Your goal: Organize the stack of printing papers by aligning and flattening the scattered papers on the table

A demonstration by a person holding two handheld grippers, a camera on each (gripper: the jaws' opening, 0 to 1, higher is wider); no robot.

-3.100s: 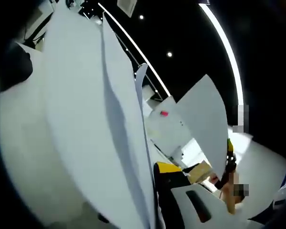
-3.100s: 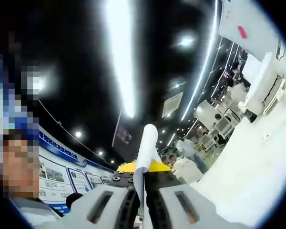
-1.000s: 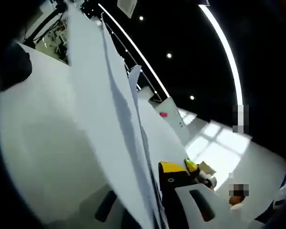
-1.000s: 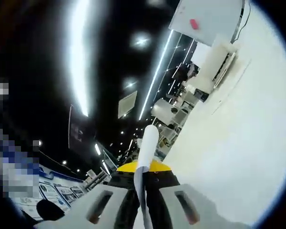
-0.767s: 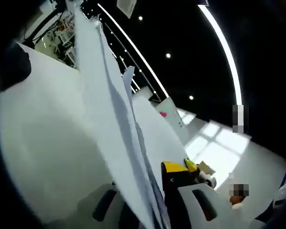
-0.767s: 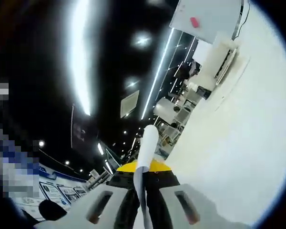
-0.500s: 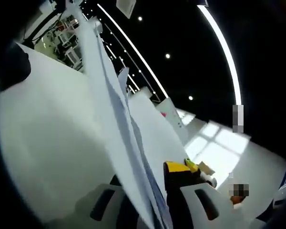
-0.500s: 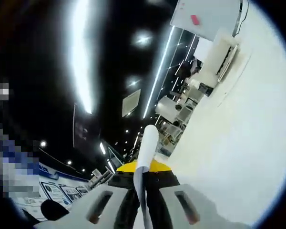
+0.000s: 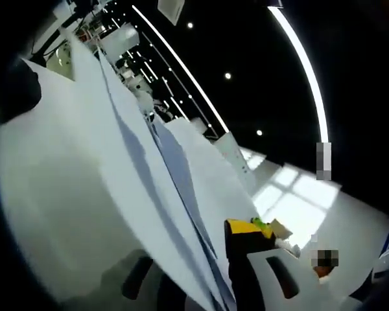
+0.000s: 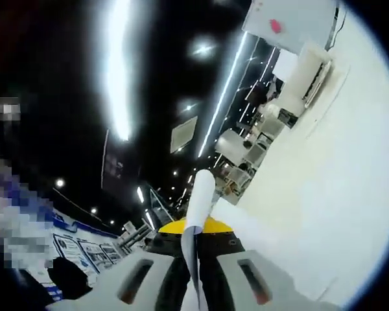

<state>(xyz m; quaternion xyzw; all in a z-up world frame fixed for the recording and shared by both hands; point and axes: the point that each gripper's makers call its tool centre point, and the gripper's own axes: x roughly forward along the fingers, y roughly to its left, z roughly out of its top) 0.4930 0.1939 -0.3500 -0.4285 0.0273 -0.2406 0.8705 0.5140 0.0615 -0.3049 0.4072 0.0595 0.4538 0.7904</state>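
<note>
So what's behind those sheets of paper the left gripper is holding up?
Past the papers, a dark ceiling with a long light strip and distant white equipment. The sheets cover whatever lies lower left, so that part can't be seen.

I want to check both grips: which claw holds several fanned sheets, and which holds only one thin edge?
The left claw grips several paper sheets spreading apart like a fan. The right claw pinches one thin paper edge standing upright.

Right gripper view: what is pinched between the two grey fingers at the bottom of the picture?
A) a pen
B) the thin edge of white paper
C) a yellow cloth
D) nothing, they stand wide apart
B: the right gripper has its fingers closed on the edge of the white paper, which rises up between them and curls at its top.
</note>
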